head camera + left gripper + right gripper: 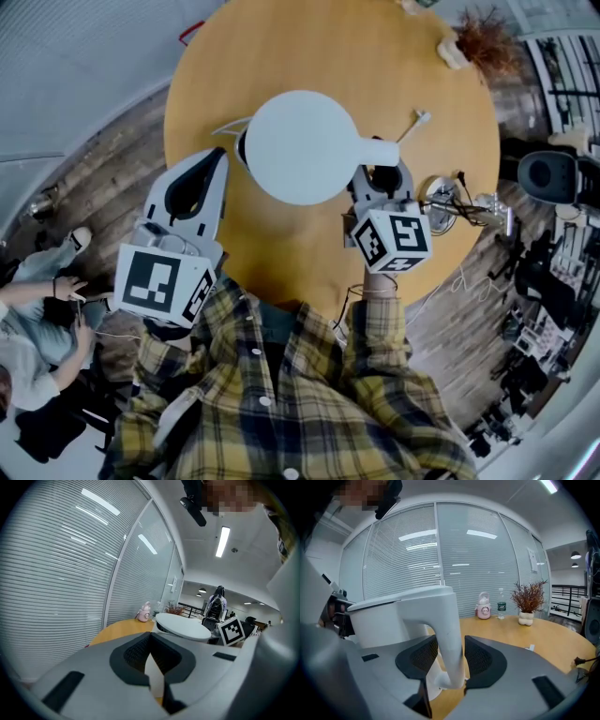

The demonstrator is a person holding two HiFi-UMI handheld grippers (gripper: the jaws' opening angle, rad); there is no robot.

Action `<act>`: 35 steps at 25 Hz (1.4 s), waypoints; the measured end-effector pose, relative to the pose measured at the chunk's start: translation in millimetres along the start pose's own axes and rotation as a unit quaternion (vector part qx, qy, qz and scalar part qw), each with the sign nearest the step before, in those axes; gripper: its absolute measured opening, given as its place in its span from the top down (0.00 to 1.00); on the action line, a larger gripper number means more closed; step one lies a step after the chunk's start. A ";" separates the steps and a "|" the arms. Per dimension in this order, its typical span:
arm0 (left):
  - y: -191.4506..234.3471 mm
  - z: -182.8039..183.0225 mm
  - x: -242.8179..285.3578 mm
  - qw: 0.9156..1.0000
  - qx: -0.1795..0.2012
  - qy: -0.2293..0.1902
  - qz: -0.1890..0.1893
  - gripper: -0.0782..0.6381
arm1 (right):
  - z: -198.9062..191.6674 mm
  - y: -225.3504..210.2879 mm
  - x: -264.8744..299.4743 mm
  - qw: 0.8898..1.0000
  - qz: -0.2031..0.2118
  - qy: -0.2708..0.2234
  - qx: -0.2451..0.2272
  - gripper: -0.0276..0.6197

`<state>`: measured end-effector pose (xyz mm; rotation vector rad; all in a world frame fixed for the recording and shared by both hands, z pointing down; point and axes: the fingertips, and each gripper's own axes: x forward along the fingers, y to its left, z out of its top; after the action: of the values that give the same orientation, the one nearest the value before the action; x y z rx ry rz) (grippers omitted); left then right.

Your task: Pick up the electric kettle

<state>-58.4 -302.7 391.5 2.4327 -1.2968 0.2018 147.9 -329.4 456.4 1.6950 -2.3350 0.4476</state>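
The white electric kettle (300, 145) stands on the round wooden table (309, 47). Its lid faces up and its spout points left. Its handle (375, 150) sticks out to the right. My right gripper (382, 176) is at that handle. In the right gripper view the handle (447, 634) runs down between the two dark pads (423, 654), and the jaws stand wide around it without squeezing. My left gripper (220, 157) hangs just left of the kettle body with its tips together and nothing between them. In the left gripper view the kettle (183, 625) lies beyond the jaws.
A kettle base with a cable (441, 197) lies right of my right gripper, near the table edge. A dried plant in a pot (528, 603), a pink bottle (483, 606) and a water bottle (501, 605) stand at the far rim. A seated person (37, 319) is at the left.
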 end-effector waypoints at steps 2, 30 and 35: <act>2.0 -2.2 3.5 1.000 -0.001 0.004 0.001 0.89 | 0.3 -1.8 6.9 1.000 0.003 -0.003 0.005 0.67; 7.3 6.4 1.8 1.000 0.004 0.000 0.008 0.89 | 15.7 -9.6 16.1 0.997 -0.056 -0.055 0.000 0.83; 8.7 10.6 2.5 1.000 0.006 -0.007 0.012 0.89 | 16.9 -8.8 21.6 0.997 -0.059 -0.054 0.005 0.83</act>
<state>-64.6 -313.2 384.7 2.4330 -1.3358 0.1982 149.5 -357.3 449.2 1.8936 -2.2924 0.3546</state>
